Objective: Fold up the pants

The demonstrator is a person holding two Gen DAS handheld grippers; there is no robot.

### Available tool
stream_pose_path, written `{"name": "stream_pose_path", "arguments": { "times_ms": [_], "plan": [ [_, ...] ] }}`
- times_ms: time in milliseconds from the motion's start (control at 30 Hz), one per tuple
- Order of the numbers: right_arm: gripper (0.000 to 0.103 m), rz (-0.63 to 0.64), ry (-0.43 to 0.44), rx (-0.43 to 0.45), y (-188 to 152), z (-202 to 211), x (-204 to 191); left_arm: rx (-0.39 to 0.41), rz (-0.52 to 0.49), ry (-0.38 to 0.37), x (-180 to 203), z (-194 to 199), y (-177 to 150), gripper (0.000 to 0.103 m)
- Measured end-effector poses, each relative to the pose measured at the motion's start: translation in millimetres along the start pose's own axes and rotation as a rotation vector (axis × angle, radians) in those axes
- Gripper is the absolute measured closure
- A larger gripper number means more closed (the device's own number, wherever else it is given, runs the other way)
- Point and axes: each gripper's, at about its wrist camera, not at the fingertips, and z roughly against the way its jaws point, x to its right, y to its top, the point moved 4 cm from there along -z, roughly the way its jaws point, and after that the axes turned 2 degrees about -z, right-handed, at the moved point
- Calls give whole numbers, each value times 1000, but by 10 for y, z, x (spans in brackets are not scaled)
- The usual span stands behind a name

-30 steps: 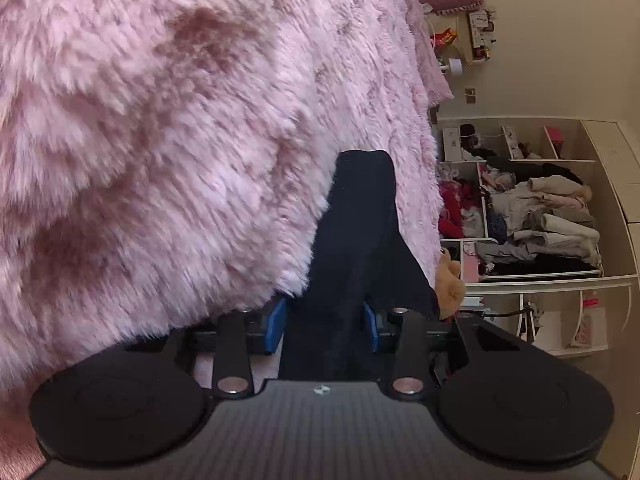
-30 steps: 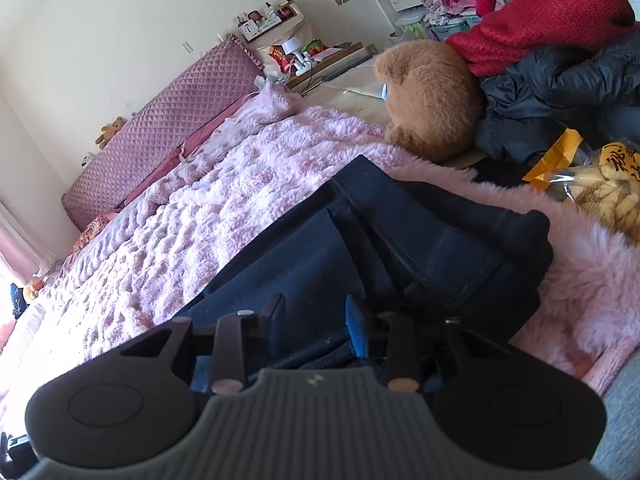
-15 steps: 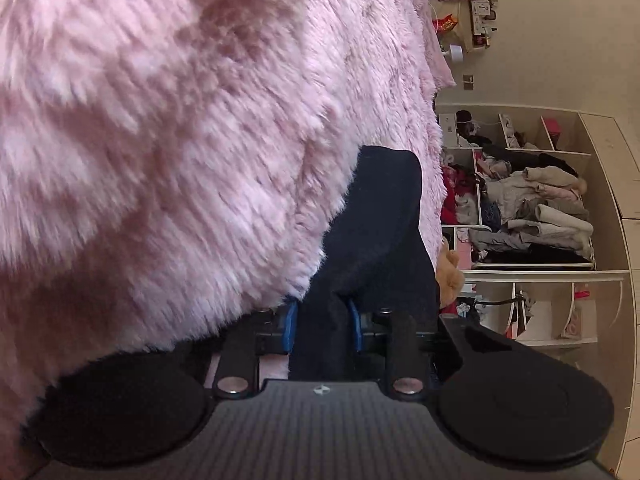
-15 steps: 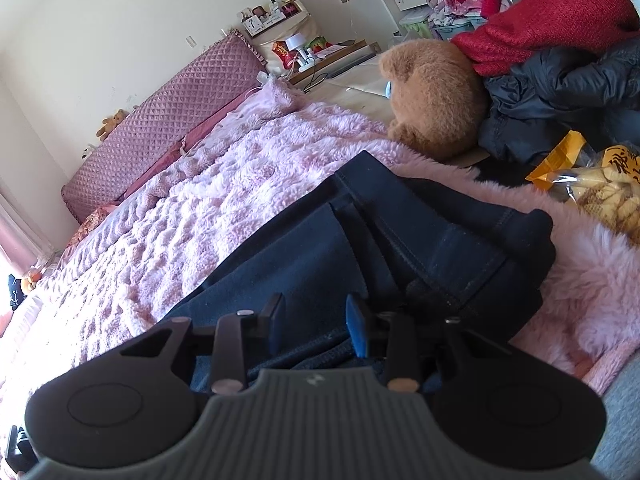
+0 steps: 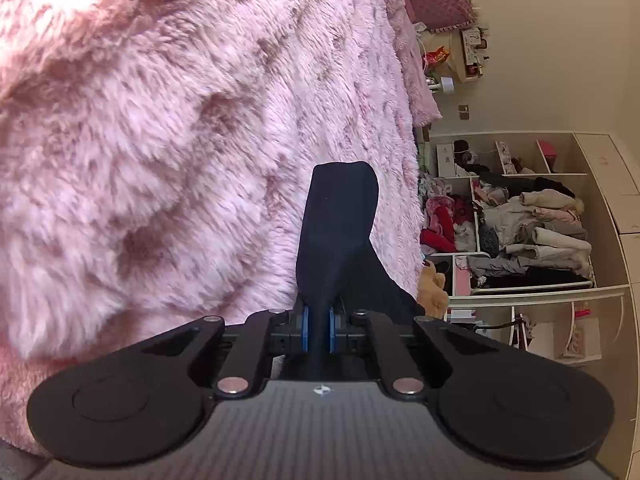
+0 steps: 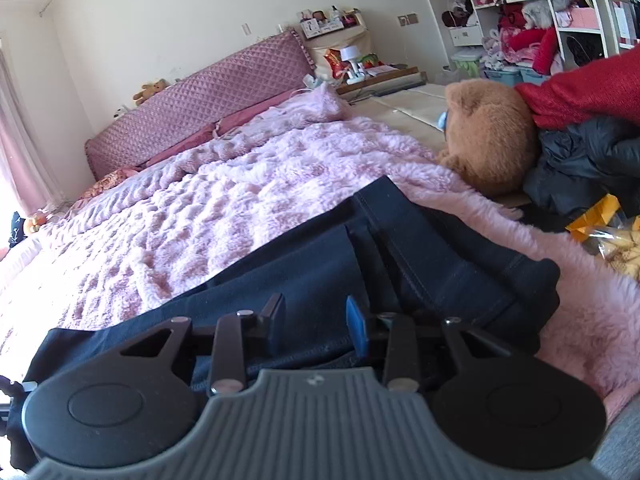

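My left gripper (image 5: pixel 318 330) has just closed, pinching the pants (image 5: pixel 340 232); right gripper (image 6: pixel 316 320) gapes half-wide over them. Thin bite; fabric may slip when lifted.

Bright daylight, glare washing out the left edges; fisheye bending, mostly sharp.

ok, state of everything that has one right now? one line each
left gripper: jaws just closed, pinching a fold of the pants
right gripper: jaws apart over the pants, grip unclear
pants: dark, partly folded, lying on the pink blanket
teddy bear: lying at the blanket's edge
wardrobe shelves: open, stuffed with clothes
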Motion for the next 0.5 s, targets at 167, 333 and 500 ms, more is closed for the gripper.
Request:
{"name": "stream_pose_path", "arguments": {
  "times_ms": [167, 333, 500],
  "plan": [
    [69, -8, 97, 35, 28, 85, -247, 31, 50, 2, -267, 80, 62, 92],
    [61, -17, 231, 85, -73, 52, -876, -16, 1, -38, -231, -109, 62, 83],
    [103, 180, 307, -25, -489, -148, -1383, -33, 36, -126, -281, -143, 76, 73]
  ]
}}
